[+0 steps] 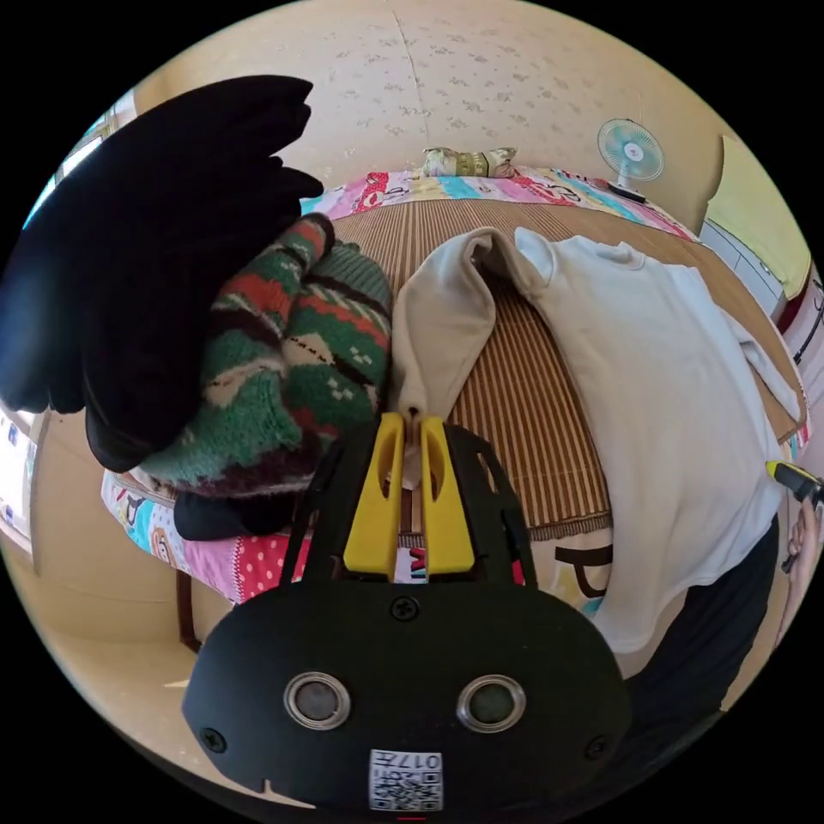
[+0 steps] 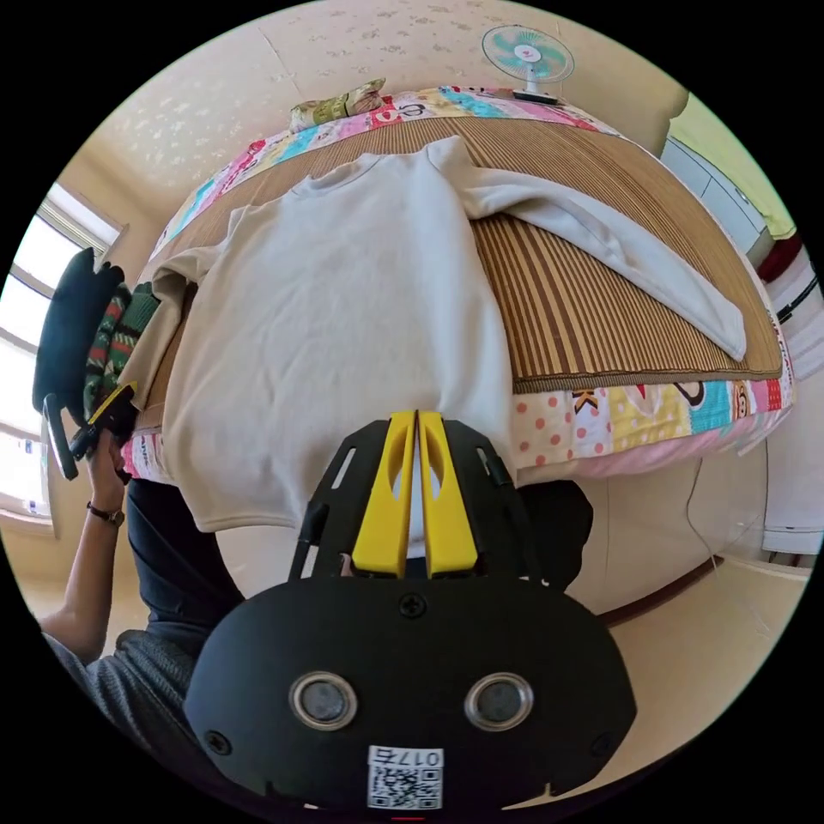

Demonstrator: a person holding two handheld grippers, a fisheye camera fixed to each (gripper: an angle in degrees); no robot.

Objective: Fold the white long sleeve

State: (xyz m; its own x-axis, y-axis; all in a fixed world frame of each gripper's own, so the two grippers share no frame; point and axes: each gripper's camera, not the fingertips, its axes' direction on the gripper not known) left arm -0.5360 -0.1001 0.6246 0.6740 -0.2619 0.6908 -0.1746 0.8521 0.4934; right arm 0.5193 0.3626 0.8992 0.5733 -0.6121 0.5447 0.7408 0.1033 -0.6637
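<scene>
The white long-sleeved cotton top (image 2: 343, 318) lies spread on the striped bamboo mat (image 2: 584, 318). The left gripper (image 1: 410, 422) is clamped on its sleeve cuff; the right gripper (image 2: 416, 419) pinches its hem. Likely the first fold, so next bring the sleeve inward across the body.

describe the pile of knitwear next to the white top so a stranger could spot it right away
Start at the bed with the striped bamboo mat. Beside the white long sleeve, at the mat's edge, sits the stack of sweaters. A green, red and cream patterned knit with black clothing heaped on it, the only patterned garment there.
</scene>
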